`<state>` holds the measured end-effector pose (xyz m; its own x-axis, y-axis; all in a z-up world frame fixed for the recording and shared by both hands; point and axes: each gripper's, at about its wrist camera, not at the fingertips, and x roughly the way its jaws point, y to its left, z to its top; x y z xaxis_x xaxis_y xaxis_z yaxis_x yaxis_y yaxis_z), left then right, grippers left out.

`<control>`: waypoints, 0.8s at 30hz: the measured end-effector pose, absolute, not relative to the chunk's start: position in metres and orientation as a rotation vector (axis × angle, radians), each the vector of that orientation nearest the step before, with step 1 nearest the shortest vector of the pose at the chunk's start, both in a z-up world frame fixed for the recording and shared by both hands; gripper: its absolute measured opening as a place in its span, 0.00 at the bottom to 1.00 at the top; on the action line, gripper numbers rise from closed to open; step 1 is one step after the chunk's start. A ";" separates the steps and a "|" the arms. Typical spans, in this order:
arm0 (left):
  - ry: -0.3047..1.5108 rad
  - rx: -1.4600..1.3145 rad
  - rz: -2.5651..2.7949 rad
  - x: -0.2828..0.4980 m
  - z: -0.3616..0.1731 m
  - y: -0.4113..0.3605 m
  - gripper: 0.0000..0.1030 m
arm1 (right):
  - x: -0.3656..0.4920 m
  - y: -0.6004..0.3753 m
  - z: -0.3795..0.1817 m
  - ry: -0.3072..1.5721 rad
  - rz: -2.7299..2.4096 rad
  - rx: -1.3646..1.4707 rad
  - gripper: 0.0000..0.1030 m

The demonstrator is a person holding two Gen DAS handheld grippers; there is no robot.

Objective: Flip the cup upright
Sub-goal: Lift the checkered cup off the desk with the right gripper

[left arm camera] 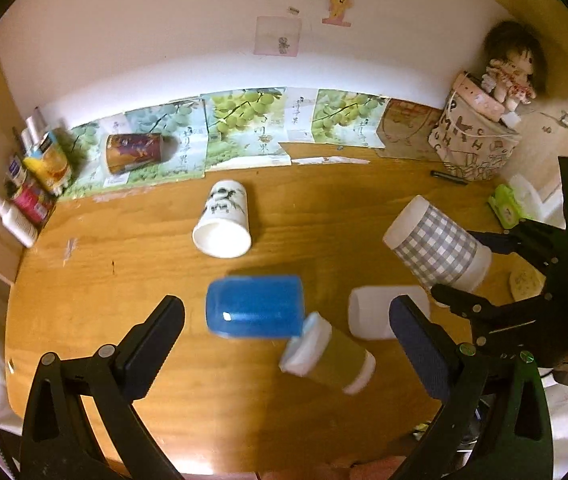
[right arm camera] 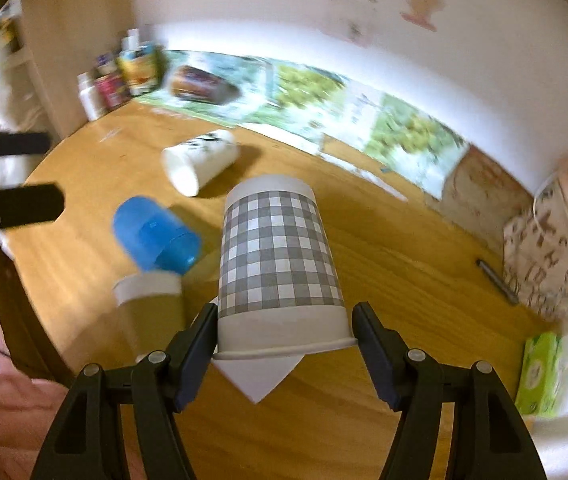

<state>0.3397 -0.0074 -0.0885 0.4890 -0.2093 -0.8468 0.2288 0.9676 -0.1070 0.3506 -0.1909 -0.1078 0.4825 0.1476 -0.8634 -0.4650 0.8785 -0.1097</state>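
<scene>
A: What carries it all?

B: A wooden table (left arm camera: 324, 208), with grape-printed paper sheets (left arm camera: 244, 128) lined along its far edge against the wall. A printed fabric bag (left arm camera: 472, 148) stands in the far right corner with a doll (left arm camera: 512, 72) on top, and bottles and packets (left arm camera: 32, 184) crowd the far left corner.

A: And the grippers?

B: The right gripper (right arm camera: 284, 344) has its fingers clamped on the wide rim end of the gray checked cup (right arm camera: 276, 264). The cup is lifted off the wood, its closed base pointing away from the camera toward the far edge. In the left wrist view the same cup (left arm camera: 436, 248) hangs tilted above the right side of the table, base up and to the left.

A: The left gripper?

B: The left gripper (left arm camera: 284, 340) has its fingers wide apart, holding nothing, above the near edge.

A: Other cups?

B: A blue cup (left arm camera: 256, 306) lies on its side near the middle front, blurred. An olive cup with white ends (left arm camera: 330, 354) lies just beside it toward the near edge, and a plain white cup (left arm camera: 380, 316) lies to its right. A white cup with ink drawing (left arm camera: 224, 220) lies on its side at the centre, mouth toward the camera. A brown patterned cup (left arm camera: 134, 152) lies on the paper sheets by the far left.

A: Anything smaller?

B: A green tissue pack (left arm camera: 506, 206) by the right edge, and a dark pen (left arm camera: 448, 176) beside the bag.
</scene>
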 end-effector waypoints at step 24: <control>1.048 -0.035 -0.083 0.184 -0.092 0.016 0.99 | 0.220 -0.125 -0.131 0.821 0.856 -0.752 0.66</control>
<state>0.1841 0.0157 -0.0918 0.4962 -0.0856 -0.8640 0.0520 0.9963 -0.0689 0.2200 -0.1248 -0.1313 0.4044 0.3400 -0.8491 -0.8625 0.4506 -0.2303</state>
